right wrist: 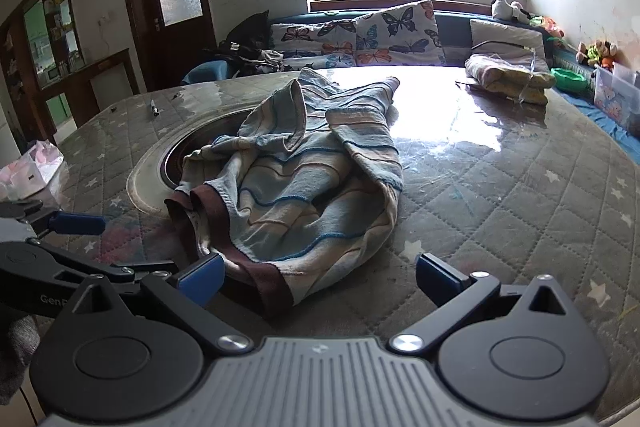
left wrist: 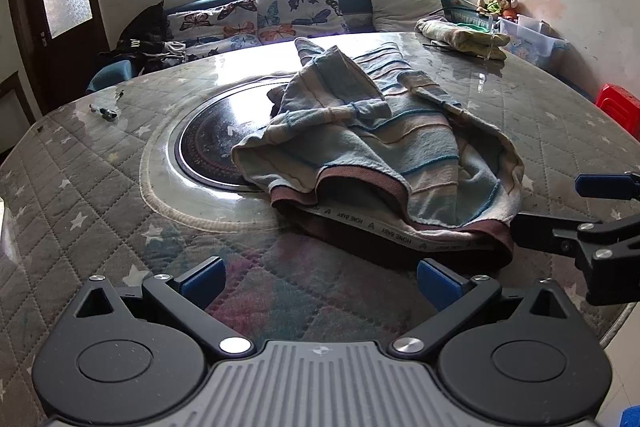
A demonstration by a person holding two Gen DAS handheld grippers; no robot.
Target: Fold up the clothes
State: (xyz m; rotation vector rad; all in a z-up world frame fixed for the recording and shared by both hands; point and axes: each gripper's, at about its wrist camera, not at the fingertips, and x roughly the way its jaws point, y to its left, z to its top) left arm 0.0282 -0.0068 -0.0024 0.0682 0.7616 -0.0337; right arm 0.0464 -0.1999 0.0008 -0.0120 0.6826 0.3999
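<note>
A crumpled blue-and-cream striped garment (left wrist: 376, 147) with a brown waistband lies in a heap on the round table (left wrist: 100, 195), partly over the dark inset disc (left wrist: 212, 147). It also shows in the right wrist view (right wrist: 304, 179). My left gripper (left wrist: 320, 283) is open and empty, just short of the waistband. My right gripper (right wrist: 320, 279) is open and empty, its left finger close to the waistband's near edge. The right gripper shows at the right edge of the left wrist view (left wrist: 568, 211), and the left gripper at the left edge of the right wrist view (right wrist: 132, 247).
A folded yellowish cloth bundle (left wrist: 464, 35) lies at the table's far right. Small dark items (left wrist: 106, 111) lie at the far left. A sofa with butterfly cushions (left wrist: 296, 7) stands behind the table. A red stool (left wrist: 618, 105) is at the right.
</note>
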